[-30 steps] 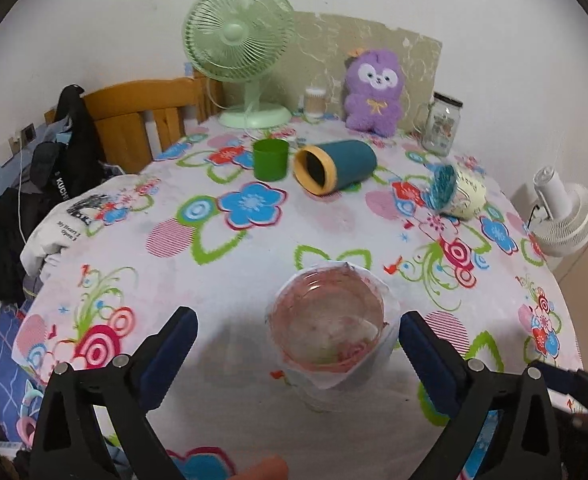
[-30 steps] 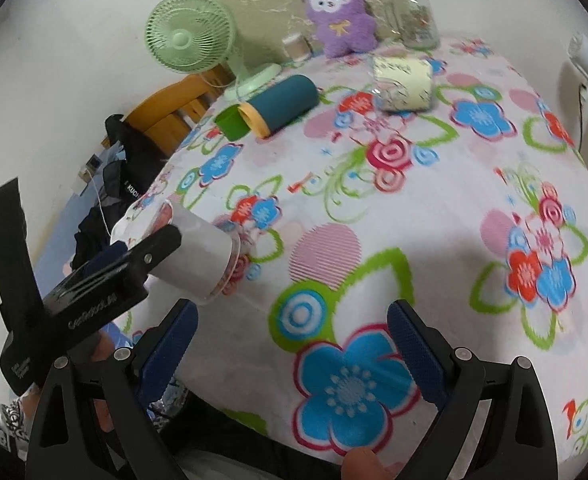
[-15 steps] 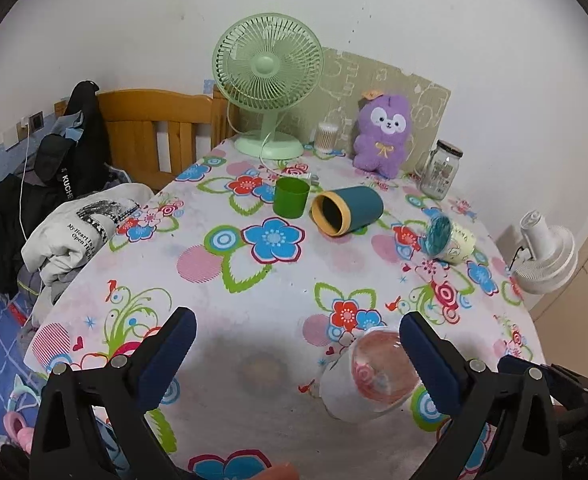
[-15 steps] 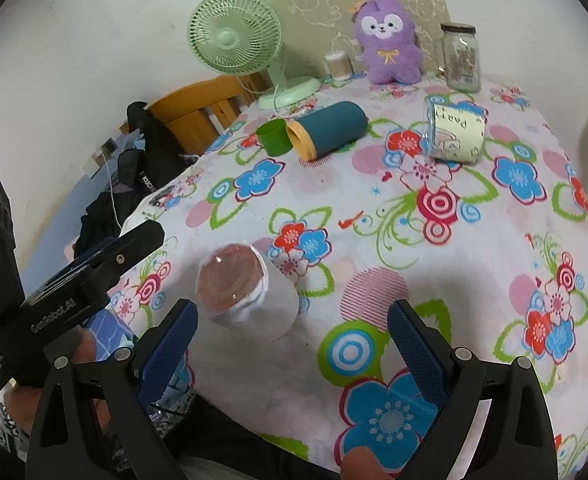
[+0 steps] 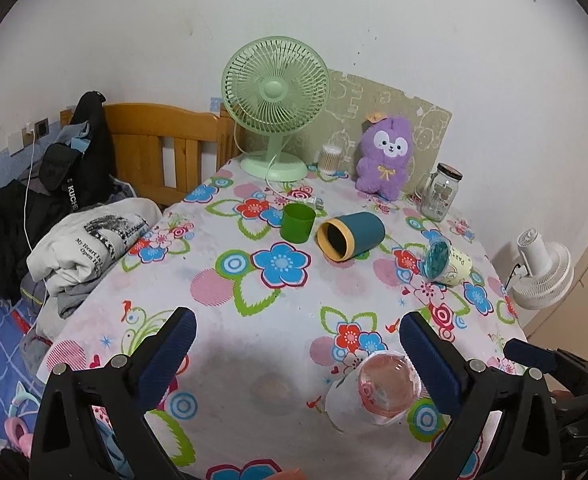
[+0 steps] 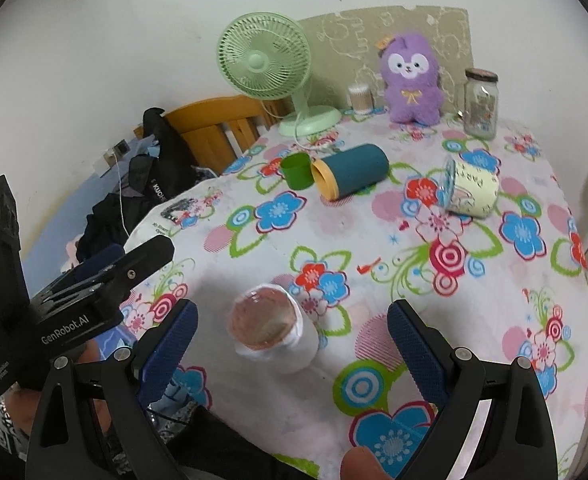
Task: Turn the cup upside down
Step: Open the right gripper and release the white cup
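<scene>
A white cup with a clear pinkish base [image 5: 373, 394] stands on the floral tablecloth near the front edge, with that base facing up. It also shows in the right wrist view [image 6: 276, 330]. My left gripper [image 5: 294, 354] is open and empty, raised above the table, with the cup low by its right finger. My right gripper [image 6: 290, 346] is open and empty, the cup between and beyond its fingers, untouched. The left gripper's body [image 6: 74, 308] shows at the left of the right wrist view.
Further back lie a teal cup with a yellow rim [image 5: 351, 236] and a pale yellow cup [image 5: 447, 266], both on their sides, beside an upright green cup [image 5: 297, 223]. A green fan [image 5: 274, 102], purple plush [image 5: 385, 158] and glass jar [image 5: 439, 196] line the wall. Clothes [image 5: 86, 240] pile at left.
My left gripper has let go of the cup and pulled back and up. The cup now stands on the table by itself. My right gripper has swung to face it.
</scene>
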Available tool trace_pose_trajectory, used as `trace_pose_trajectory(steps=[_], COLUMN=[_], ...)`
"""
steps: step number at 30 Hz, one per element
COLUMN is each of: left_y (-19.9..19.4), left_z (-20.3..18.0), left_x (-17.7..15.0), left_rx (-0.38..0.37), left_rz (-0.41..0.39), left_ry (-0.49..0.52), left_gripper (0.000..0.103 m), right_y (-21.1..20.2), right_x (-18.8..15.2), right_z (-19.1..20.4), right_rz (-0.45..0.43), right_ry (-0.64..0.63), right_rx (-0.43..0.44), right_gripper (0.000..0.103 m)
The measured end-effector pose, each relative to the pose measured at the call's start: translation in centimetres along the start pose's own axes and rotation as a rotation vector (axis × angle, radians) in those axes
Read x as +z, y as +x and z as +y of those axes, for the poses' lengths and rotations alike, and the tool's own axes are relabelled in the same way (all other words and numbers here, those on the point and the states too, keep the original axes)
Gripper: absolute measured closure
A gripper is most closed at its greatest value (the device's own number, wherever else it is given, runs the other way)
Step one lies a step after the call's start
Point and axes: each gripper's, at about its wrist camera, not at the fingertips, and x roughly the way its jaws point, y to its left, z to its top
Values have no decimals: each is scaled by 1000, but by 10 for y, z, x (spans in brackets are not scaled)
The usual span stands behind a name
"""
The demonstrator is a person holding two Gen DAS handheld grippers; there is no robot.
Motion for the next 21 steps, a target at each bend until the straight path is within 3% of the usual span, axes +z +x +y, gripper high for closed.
trace_pose_trajectory(steps=[21], left_y=[-17], left_z=[10], left_x=[20], left_rx=[12], left_rz=[-87], left_ry=[-6], left_gripper=[0], right_y=[-18], right_x=[25], right_z=[26], right_rz=[-98], right_ry=[-87], right_rx=[-23], right_gripper=[6])
